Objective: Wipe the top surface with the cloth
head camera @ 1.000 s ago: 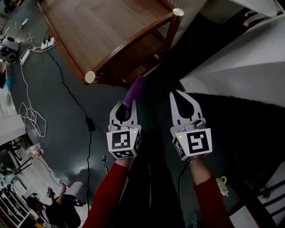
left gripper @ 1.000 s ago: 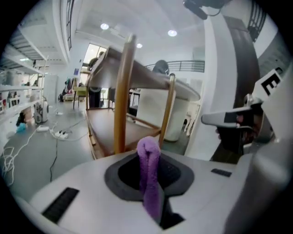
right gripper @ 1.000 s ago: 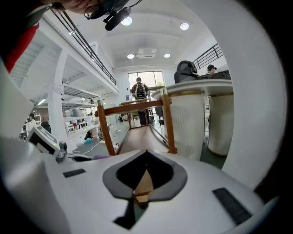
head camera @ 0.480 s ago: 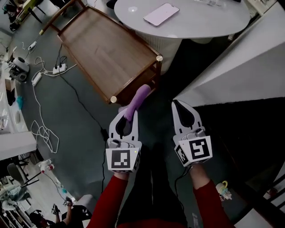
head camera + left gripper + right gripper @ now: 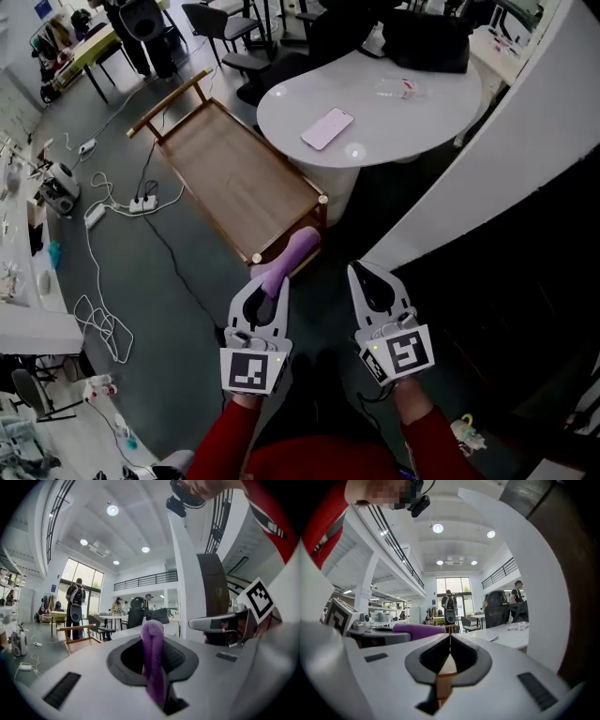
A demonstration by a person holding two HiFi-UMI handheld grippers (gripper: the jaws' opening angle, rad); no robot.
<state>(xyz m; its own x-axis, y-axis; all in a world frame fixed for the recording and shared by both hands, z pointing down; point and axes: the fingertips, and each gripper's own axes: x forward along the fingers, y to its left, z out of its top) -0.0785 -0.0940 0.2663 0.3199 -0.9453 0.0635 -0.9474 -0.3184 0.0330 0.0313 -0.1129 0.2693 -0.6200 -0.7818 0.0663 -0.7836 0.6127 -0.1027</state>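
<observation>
The person is standing just short of the wooden tray table (image 5: 225, 173), and I'd say no wiping is happening yet. The left gripper (image 5: 270, 292) is pinching the purple cloth (image 5: 289, 255) in the air near the table's corner. The right gripper (image 5: 364, 277) is hanging closed and carrying nothing.

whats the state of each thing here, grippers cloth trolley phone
left gripper: shut on the purple cloth
right gripper: shut, empty
purple cloth: pinched, end sticking out past the jaws, in the air
wooden trolley: top bare, cloth not on it
phone: lying flat on the round white table
</observation>
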